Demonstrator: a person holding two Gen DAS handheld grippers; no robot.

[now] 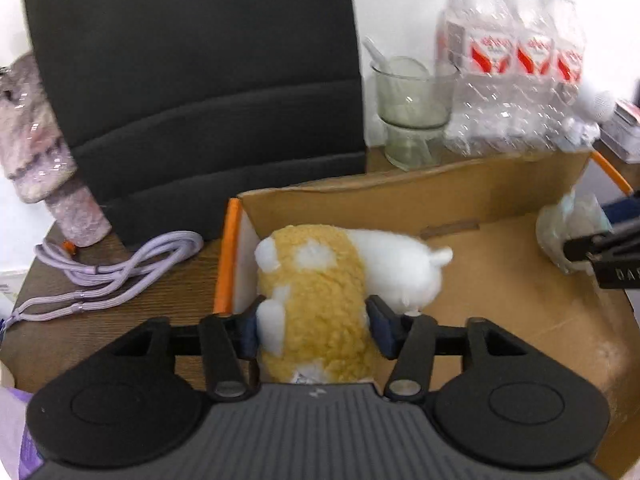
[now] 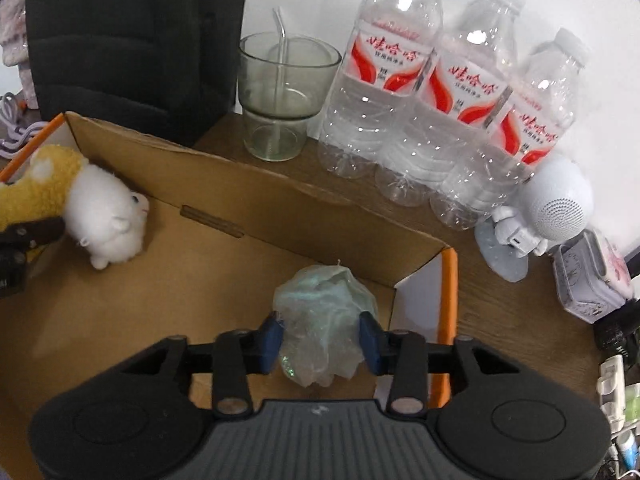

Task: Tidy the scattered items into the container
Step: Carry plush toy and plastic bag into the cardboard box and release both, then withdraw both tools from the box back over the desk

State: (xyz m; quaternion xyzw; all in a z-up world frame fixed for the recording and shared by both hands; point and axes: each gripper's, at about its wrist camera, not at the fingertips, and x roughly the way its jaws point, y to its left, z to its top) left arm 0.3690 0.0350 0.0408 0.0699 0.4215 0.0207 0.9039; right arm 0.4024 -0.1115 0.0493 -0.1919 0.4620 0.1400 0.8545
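cardboard box | left hand-held gripper pinching plush toy inside | right hand-held gripper pinching crumpled bag inside

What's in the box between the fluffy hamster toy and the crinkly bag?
Nothing: the right wrist view shows only bare cardboard floor between the plush hamster and the crumpled bag.

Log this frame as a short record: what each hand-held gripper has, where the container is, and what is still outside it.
left hand-held gripper: shut on plush toy, over the box's left end
right hand-held gripper: shut on crumpled plastic bag, over the box's right end
container: open cardboard box on wooden table
still outside: purple cable, left of box
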